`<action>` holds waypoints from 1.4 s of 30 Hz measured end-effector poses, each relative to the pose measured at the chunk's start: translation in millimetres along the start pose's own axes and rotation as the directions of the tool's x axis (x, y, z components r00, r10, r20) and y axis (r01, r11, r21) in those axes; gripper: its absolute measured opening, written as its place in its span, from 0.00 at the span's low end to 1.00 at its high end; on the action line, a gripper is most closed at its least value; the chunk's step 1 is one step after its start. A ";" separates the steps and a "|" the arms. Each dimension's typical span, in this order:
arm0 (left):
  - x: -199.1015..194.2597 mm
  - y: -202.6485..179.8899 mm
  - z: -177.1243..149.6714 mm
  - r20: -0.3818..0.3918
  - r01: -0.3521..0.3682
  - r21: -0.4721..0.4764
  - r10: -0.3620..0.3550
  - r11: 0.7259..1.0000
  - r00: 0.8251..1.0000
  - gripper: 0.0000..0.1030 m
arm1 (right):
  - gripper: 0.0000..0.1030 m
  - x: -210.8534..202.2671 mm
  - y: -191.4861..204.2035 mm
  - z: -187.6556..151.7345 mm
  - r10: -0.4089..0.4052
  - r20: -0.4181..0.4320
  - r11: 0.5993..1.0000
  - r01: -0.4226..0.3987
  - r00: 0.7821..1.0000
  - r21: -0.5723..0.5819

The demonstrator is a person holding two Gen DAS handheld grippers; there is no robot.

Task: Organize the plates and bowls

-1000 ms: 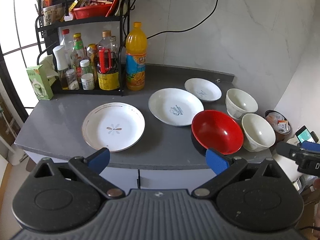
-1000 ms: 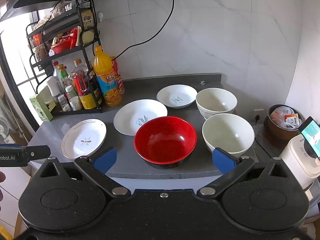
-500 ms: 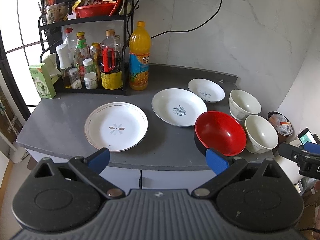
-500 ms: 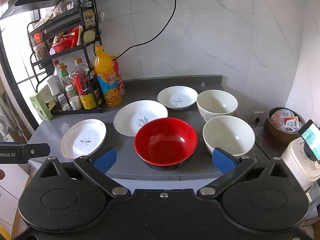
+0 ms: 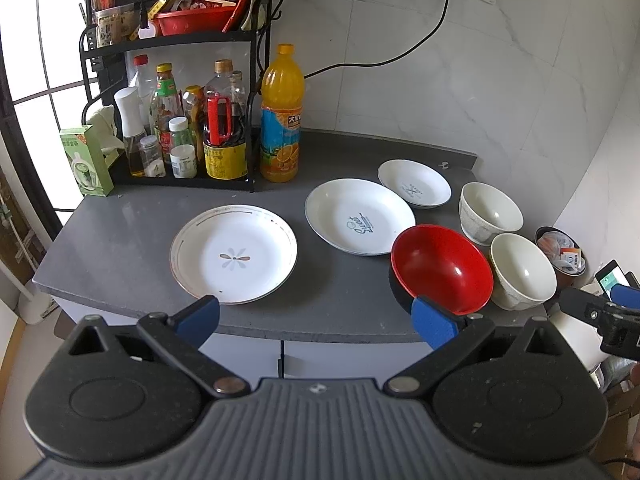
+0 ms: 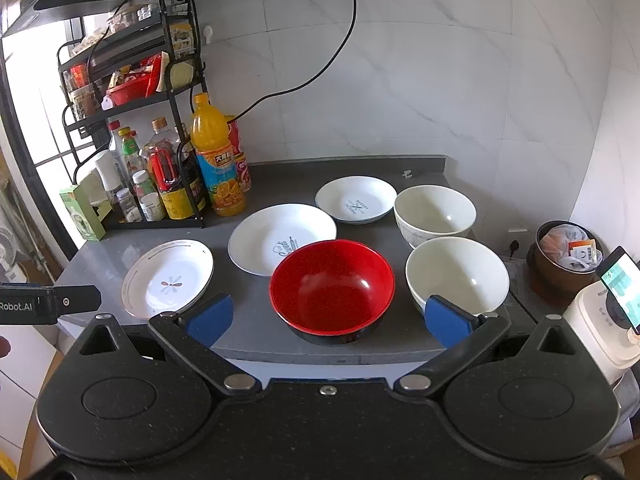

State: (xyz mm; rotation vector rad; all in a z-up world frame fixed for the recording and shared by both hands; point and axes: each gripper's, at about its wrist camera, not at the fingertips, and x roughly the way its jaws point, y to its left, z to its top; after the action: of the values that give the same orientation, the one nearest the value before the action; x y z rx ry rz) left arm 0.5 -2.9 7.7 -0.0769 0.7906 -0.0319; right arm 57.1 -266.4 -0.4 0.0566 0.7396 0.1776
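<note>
On the grey counter (image 5: 132, 224) lie a flower-patterned plate (image 5: 234, 254) (image 6: 168, 278), a larger lettered white plate (image 5: 360, 216) (image 6: 282, 238) and a small white plate (image 5: 414, 184) (image 6: 356, 199). A red bowl (image 5: 442, 268) (image 6: 332, 284) sits near the front edge, with two white bowls to its right, the near one (image 5: 522, 270) (image 6: 458, 274) and the far one (image 5: 490, 212) (image 6: 434, 214). My left gripper (image 5: 316, 322) is open, hovering before the counter edge. My right gripper (image 6: 328, 320) is open in front of the red bowl. Nothing is held.
A black rack (image 5: 176, 92) of bottles and jars stands at the back left, with an orange juice bottle (image 5: 282, 114) beside it and a green box (image 5: 86, 162) at its left. A brown bin (image 6: 566, 258) and a white appliance (image 6: 598, 330) stand right of the counter.
The left gripper's view has drifted slightly left and upward, so the dishes sit a little further right and lower. The right gripper has risen slightly. All dishes stay in place.
</note>
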 end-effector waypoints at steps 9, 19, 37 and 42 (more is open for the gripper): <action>-2.3 -0.9 0.1 0.007 -0.006 -0.001 0.006 1.000 1.000 0.99 | 1.00 -0.5 -3.3 -2.1 -0.002 0.005 1.000 0.002 1.000 0.009; -1.1 -0.3 2.5 0.005 -0.008 -0.011 0.008 1.000 1.000 0.99 | 1.00 -0.2 -5.5 1.1 0.001 0.005 1.000 -0.001 1.000 0.012; 25.8 18.6 38.9 -0.026 0.052 0.027 -0.051 0.998 0.998 0.99 | 1.00 16.5 13.4 13.7 -0.060 -0.008 0.997 0.060 0.998 0.054; 41.2 35.1 56.1 -0.031 0.074 0.056 -0.073 0.996 0.997 0.98 | 1.00 28.3 26.4 21.7 -0.062 -0.009 0.994 0.062 0.998 0.093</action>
State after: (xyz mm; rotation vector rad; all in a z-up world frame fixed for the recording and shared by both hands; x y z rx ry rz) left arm 69.3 32.9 15.0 -0.0518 0.8151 -0.1252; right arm 88.6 -235.0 -0.2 0.1218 0.7549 0.0841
